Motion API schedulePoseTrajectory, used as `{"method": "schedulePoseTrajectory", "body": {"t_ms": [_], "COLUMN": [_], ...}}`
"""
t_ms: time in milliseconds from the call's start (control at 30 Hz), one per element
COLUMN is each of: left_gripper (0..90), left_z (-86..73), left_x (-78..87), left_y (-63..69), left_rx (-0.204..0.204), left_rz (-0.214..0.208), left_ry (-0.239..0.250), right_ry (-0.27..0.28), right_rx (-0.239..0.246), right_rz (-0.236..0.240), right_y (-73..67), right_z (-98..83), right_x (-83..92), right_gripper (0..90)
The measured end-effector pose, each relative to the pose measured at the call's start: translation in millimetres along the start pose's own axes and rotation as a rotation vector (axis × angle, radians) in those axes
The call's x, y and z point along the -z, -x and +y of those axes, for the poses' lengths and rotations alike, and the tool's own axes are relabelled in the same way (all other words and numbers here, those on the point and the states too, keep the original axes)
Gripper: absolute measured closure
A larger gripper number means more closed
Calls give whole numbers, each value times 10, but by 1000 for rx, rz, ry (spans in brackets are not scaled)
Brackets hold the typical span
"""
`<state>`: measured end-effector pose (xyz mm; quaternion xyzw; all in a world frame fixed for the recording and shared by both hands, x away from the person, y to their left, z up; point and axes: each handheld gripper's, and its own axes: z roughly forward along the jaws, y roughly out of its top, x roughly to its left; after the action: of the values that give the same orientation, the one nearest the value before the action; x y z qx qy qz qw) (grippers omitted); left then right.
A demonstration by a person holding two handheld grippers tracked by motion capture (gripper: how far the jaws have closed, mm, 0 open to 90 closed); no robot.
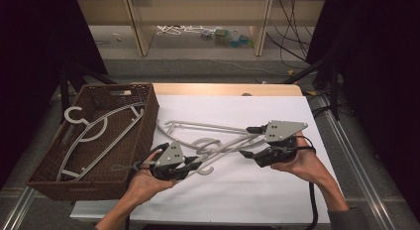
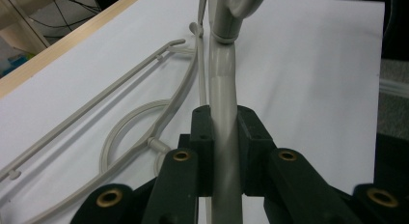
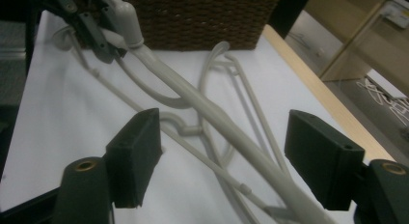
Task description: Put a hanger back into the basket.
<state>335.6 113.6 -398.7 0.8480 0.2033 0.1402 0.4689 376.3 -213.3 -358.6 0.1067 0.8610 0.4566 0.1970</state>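
Observation:
A pale grey plastic hanger (image 1: 229,146) is lifted a little above the white table top, on top of a second grey hanger (image 1: 205,125) that lies flat. My left gripper (image 1: 194,163) is shut on the lifted hanger's thick arm (image 2: 224,89) just below its hook. My right gripper (image 1: 249,142) stands open at the other end. Its two pads (image 3: 137,149) sit on either side of the same arm (image 3: 219,115) without touching it. The flat hanger (image 2: 130,137) lies to the left of my left gripper (image 2: 224,122).
A brown wicker basket (image 1: 143,136) stands at the table's left with a third grey hanger (image 1: 96,133) inside. The basket's wall (image 3: 202,16) rises beyond my right gripper (image 3: 226,137). The white sheet (image 1: 237,195) covers the table. Shelves and cables lie beyond the far edge.

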Motion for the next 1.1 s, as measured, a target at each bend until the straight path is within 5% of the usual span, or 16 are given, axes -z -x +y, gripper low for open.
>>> {"method": "schedulePoseTrajectory", "body": {"t_ms": [300, 533, 700, 1100], "left_gripper": [793, 793, 794, 794], "left_z": [-37, 6, -8, 42], "left_x": [174, 305, 355, 574], "left_y": [-190, -239, -274, -323], "left_rx": [197, 248, 321, 400], "left_rz": [-13, -34, -75, -113], "left_ry": [78, 132, 170, 220], "right_ry": [123, 207, 242, 228], "right_rx": [-152, -214, -272, -290], "right_rz": [-103, -145, -161, -186], "right_y": [-141, -362, -480, -590], "right_z": [-45, -186, -320, -480], "right_x": [59, 44, 35, 89], "right_gripper": [165, 165, 162, 162]}}
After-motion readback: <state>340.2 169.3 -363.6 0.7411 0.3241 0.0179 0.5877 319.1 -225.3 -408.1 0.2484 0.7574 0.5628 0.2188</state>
